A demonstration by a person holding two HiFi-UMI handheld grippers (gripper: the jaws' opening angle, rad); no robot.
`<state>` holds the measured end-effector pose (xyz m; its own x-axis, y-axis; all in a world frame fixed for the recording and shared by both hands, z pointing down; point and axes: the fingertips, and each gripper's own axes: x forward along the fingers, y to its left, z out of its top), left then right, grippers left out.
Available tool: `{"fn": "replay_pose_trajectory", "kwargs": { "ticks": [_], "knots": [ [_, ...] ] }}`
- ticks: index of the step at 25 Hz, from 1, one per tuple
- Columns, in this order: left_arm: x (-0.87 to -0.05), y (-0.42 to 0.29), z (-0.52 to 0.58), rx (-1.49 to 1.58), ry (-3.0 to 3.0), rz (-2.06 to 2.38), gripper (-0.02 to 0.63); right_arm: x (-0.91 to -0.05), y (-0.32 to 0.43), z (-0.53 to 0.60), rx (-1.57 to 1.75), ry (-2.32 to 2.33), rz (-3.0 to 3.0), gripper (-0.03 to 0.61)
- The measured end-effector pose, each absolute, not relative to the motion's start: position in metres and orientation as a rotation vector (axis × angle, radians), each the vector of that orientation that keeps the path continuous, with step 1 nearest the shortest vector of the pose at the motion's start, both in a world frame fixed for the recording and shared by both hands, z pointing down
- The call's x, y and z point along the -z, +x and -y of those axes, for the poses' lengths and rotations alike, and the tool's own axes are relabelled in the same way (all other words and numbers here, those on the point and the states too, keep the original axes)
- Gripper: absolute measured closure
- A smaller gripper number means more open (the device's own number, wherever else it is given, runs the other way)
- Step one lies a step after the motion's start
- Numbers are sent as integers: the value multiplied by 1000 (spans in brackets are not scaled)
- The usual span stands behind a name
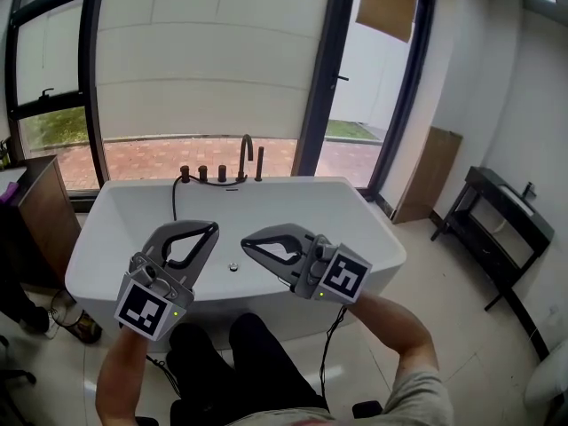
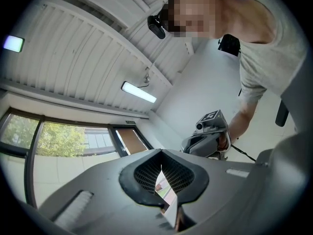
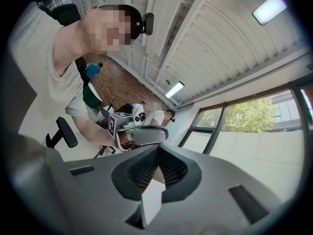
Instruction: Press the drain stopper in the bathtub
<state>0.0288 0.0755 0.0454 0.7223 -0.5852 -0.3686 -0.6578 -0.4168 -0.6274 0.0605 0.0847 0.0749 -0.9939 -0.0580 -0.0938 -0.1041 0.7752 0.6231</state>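
Note:
A white freestanding bathtub [image 1: 373, 238] stands in front of me in the head view. Its small round drain stopper [image 1: 233, 267] lies on the tub floor, showing between the two grippers. My left gripper [image 1: 210, 228] and right gripper [image 1: 246, 240] are held up over the near rim, tips pointing at each other and well above the stopper. Both are shut on nothing. Both gripper views point up at the ceiling: in them the left gripper [image 2: 162, 179] and the right gripper [image 3: 157, 167] have their jaws closed, and each shows the other gripper beyond.
A dark faucet [image 1: 246, 156] and dark tap handles [image 1: 202, 174] stand on the tub's far rim, before a tall window. A black side table [image 1: 501, 211] is at the right. A wooden cabinet [image 1: 40, 207] is at the left. My knees [image 1: 240, 349] are below the tub's near side.

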Motion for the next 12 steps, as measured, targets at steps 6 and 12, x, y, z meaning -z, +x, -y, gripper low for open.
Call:
{"fn": "replay_pose_trajectory", "kwargs": {
  "ticks": [6, 12],
  "knots": [
    [-39, 38, -99, -116, -2111, -902, 607, -59, 68, -121, -1016, -71, -2833, 578],
    [-33, 49, -115, -142, -2102, -873, 607, -54, 75, -153, -1084, -6, -2790, 578]
  ]
}}
